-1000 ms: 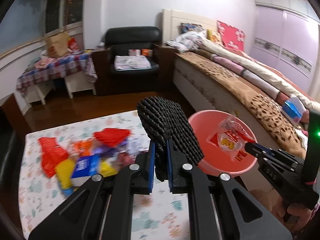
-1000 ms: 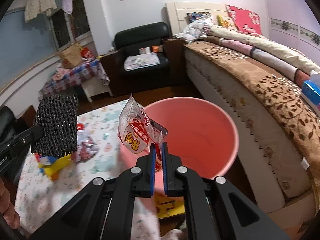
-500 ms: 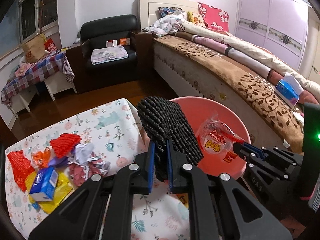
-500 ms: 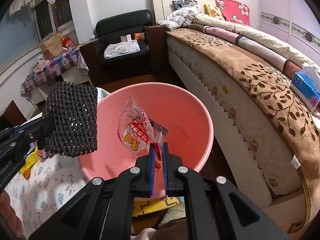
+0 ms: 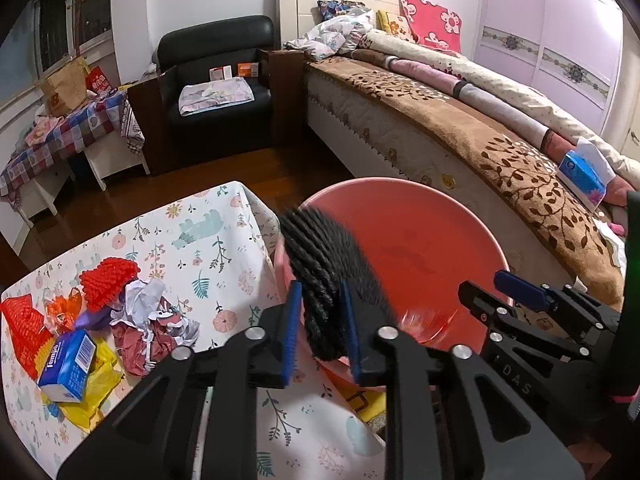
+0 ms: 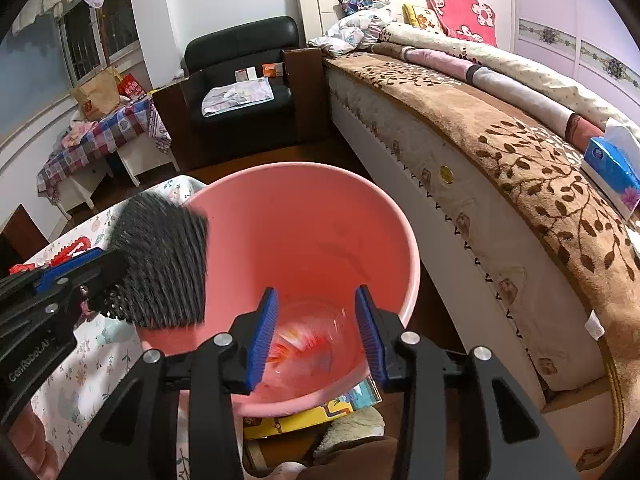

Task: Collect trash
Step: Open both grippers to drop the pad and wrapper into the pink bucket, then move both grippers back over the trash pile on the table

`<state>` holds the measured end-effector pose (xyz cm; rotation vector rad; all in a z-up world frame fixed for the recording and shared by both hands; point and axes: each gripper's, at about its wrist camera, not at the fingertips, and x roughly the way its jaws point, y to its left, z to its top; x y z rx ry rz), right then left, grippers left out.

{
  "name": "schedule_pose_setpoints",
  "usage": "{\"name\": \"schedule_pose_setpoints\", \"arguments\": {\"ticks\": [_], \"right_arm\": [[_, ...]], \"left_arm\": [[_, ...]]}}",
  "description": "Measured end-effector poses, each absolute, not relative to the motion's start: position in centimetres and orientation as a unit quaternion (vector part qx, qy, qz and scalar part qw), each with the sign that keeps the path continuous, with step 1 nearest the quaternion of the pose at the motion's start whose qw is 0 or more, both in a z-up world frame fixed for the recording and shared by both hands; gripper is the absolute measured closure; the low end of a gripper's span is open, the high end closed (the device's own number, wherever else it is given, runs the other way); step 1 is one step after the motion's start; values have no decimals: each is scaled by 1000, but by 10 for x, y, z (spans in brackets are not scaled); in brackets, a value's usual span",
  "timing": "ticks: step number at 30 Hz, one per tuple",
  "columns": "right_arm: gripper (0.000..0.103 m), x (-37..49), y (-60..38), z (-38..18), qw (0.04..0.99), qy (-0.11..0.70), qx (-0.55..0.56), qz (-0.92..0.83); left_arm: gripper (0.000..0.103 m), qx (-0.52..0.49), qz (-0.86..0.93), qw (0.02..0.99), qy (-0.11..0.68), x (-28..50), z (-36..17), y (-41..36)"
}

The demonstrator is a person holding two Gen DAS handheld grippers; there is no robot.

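Observation:
A pink bucket (image 5: 420, 236) (image 6: 304, 220) stands beside the floral table (image 5: 200, 256). My left gripper (image 5: 320, 332) is open over the bucket's near rim, and a black foam net (image 5: 324, 276) (image 6: 164, 268), blurred, is between its jaws, apparently slipping out. My right gripper (image 6: 316, 332) is open above the bucket. The clear snack wrapper (image 6: 308, 344) with red print lies blurred inside the bucket below it. More trash lies on the table: red foam nets (image 5: 108, 280), crumpled paper (image 5: 148, 320), a blue tissue pack (image 5: 68, 360), a yellow bag (image 5: 92, 392).
A bed (image 6: 500, 152) with a brown blanket runs along the right, with a blue tissue box (image 6: 612, 172) on it. A black armchair (image 5: 216, 80) stands at the back. A small table with a checked cloth (image 5: 60, 136) is at the left. A yellow book (image 6: 308, 412) lies under the bucket.
Both grippers have opened. The snack wrapper has dropped from my right gripper into the bucket. The black foam net is loose and moving in my left gripper over the bucket.

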<state>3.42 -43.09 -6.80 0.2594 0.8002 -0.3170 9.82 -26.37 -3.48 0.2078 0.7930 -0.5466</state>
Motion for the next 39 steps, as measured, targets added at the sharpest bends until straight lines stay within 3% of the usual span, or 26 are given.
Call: {"name": "schedule_pose_setpoints", "arguments": {"ticks": [18,39], "right_arm": [[48,12,-408,-42,918,354,121,-136],[46,-4,-314,-8,942,314,85,-77]], "left_arm": [[79,80,-242,903,345,78,-5,-230],[79,44,-182,928,321,44,17,-124]]}}
